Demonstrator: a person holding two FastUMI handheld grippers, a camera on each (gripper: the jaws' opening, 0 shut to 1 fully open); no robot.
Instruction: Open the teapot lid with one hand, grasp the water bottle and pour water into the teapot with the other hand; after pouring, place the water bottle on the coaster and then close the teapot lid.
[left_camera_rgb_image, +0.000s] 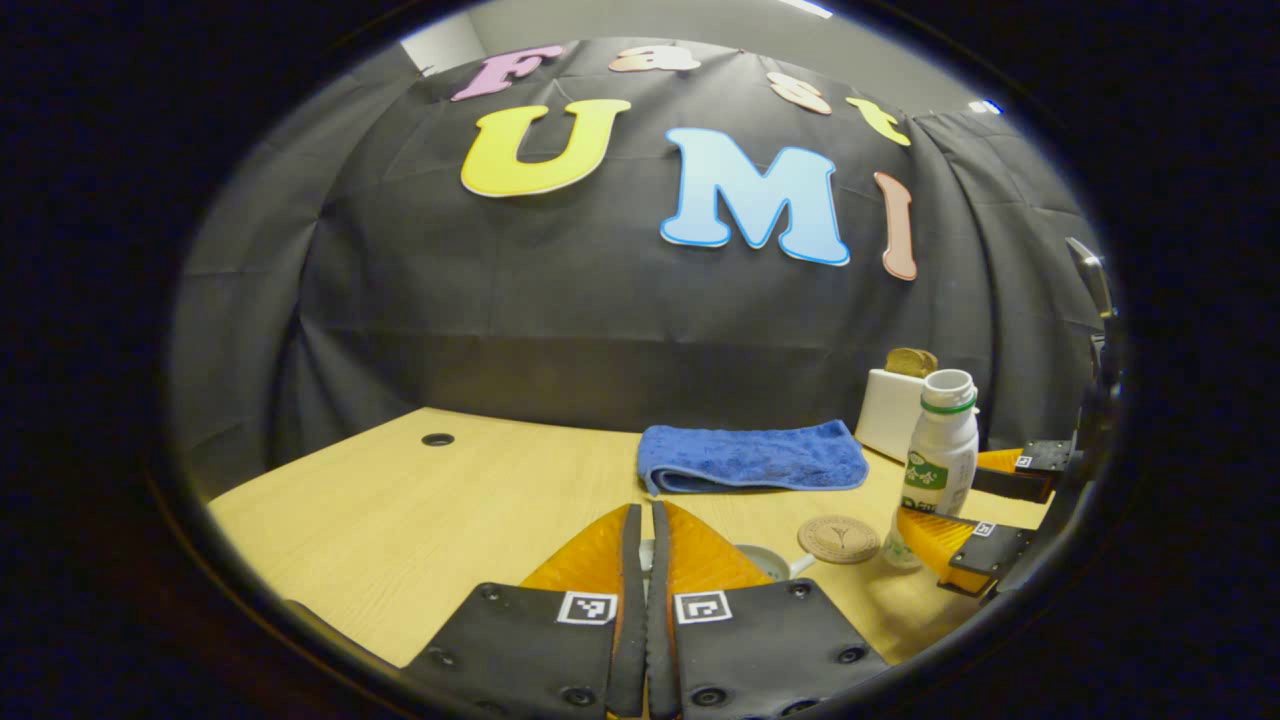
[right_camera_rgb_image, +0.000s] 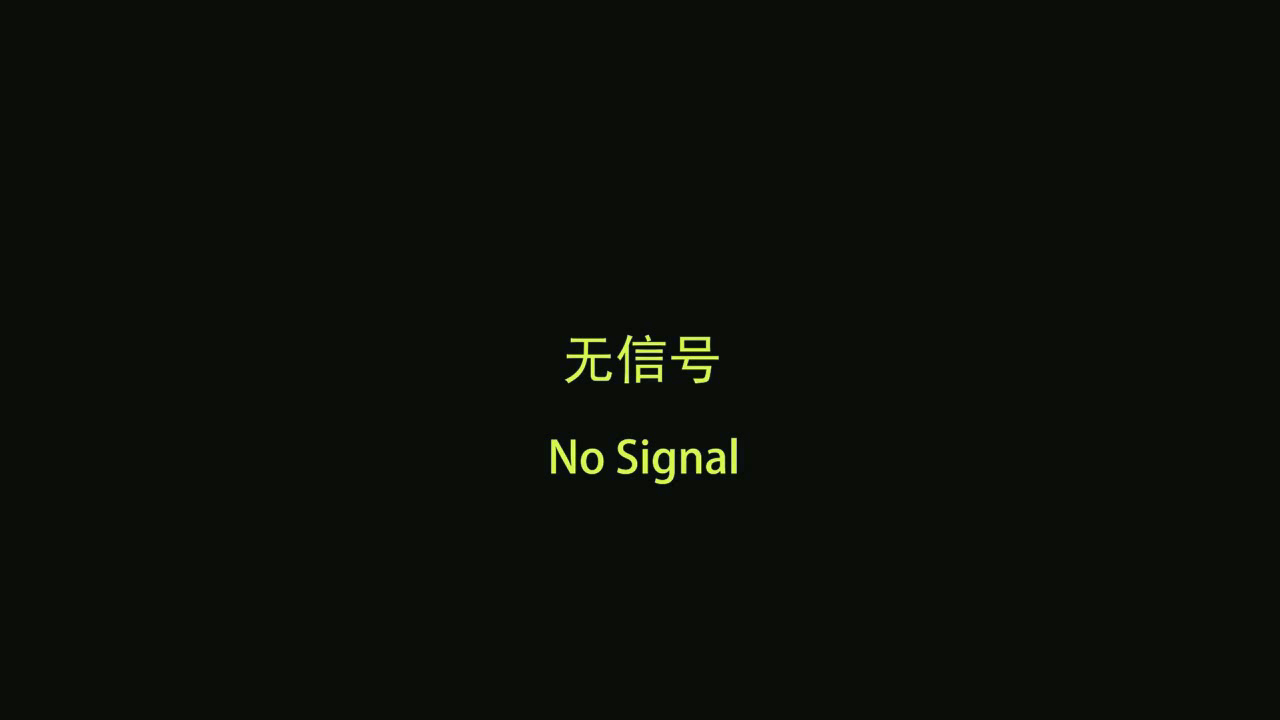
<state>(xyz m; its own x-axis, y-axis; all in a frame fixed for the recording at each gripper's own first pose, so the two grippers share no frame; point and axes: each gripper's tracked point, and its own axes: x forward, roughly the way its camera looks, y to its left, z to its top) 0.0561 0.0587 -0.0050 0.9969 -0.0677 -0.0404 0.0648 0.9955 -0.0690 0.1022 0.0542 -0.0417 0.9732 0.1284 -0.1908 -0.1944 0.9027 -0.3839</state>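
In the left gripper view my left gripper (left_camera_rgb_image: 645, 545) sits low at the table's front, its fingers pressed almost together with a white sliver of the teapot lid between them. Just behind and to the right of the fingers, the white teapot (left_camera_rgb_image: 775, 562) shows its rim and spout; the rest is hidden. The white water bottle (left_camera_rgb_image: 945, 430), uncapped, stands upright on the table at the right, beside a round coaster (left_camera_rgb_image: 838, 538). My right gripper (left_camera_rgb_image: 945, 495) reaches in from the right with one finger on each side of the bottle; its far fingertip is hidden. The right gripper view gives no picture.
A folded blue towel (left_camera_rgb_image: 752, 457) lies behind the teapot. A white toaster (left_camera_rgb_image: 893, 412) with a slice of bread stands at the back right, behind the bottle. The wooden table (left_camera_rgb_image: 420, 520) stretches to the left, with a cable hole (left_camera_rgb_image: 437, 439).
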